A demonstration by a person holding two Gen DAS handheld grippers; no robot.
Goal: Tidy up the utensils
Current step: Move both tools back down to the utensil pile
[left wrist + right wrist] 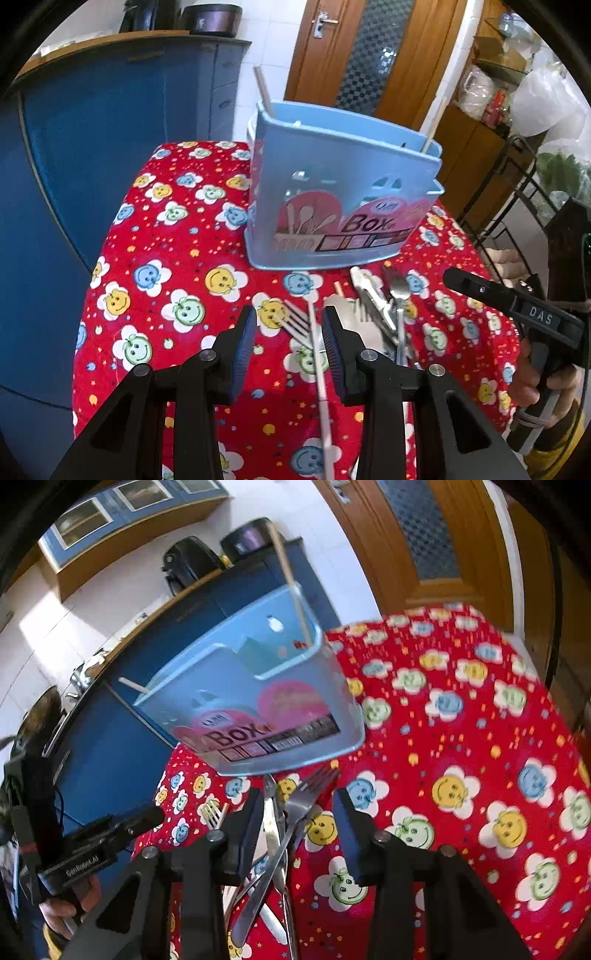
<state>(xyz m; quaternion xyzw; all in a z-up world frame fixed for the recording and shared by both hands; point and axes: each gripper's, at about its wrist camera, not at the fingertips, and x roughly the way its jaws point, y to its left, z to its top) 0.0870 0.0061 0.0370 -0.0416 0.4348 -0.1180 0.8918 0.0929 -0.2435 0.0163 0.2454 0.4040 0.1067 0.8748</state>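
A light blue utensil box (343, 192) stands upright on the red smiley-flower tablecloth (166, 258), with two chopsticks (263, 88) sticking out of it. In front of it lies a heap of metal cutlery (384, 310): forks, a knife and a flat white piece. My left gripper (290, 321) is open above the cloth. A fork (297, 325) and a thin pale chopstick (318, 362) lie under its gap, untouched by the pads. My right gripper (299, 805) is open over crossed forks and a knife (284, 834). The box (258, 694) stands just beyond it.
A blue cabinet (110, 147) stands left of the table and a wooden door (369, 55) behind it. A black wire rack (517, 206) and cluttered shelves are on the right. A hand (535, 373) holds the right gripper's handle. The cloth falls away at the table's left edge.
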